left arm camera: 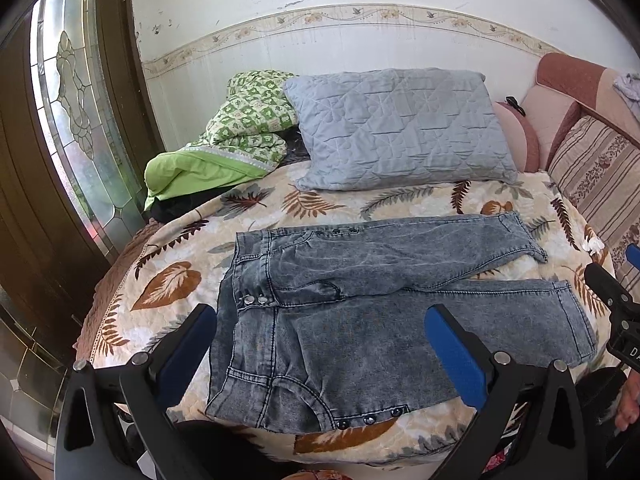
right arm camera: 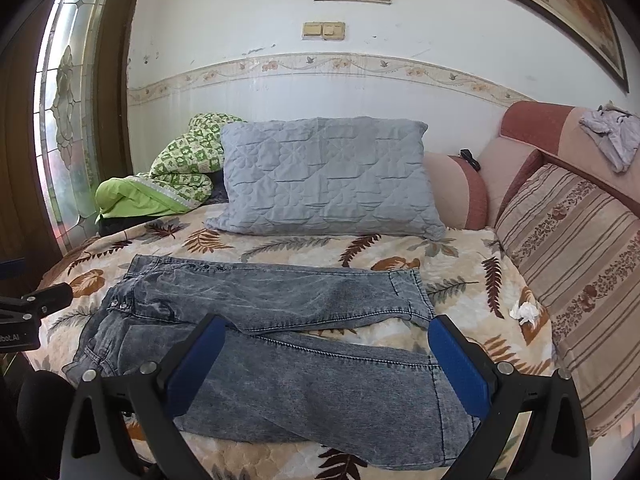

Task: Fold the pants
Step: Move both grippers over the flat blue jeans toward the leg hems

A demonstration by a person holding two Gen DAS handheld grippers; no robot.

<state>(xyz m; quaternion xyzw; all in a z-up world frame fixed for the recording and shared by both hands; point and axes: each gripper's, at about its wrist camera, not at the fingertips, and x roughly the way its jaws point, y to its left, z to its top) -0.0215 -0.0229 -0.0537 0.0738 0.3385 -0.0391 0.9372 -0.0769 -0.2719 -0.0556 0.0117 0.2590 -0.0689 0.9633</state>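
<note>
Grey acid-washed jeans (left arm camera: 360, 312) lie flat on the leaf-patterned bedspread (left arm camera: 168, 280), waist to the left, both legs spread to the right in a V. In the right wrist view the jeans (right arm camera: 304, 368) fill the near part of the bed. My left gripper (left arm camera: 324, 336) is open above the waist and near leg, holding nothing. My right gripper (right arm camera: 328, 352) is open above the near leg, holding nothing. The right gripper's black body shows at the right edge of the left wrist view (left arm camera: 616, 304); the left gripper's body shows at the left edge of the right wrist view (right arm camera: 28, 312).
A grey quilted pillow (left arm camera: 400, 128) and a green checked blanket (left arm camera: 240, 136) lie at the back of the bed. A striped cushion (right arm camera: 580, 272) and pink sofa back (right arm camera: 532, 136) stand on the right. A crumpled tissue (right arm camera: 526, 312) lies near the cushion. A glass door (left arm camera: 76, 120) is on the left.
</note>
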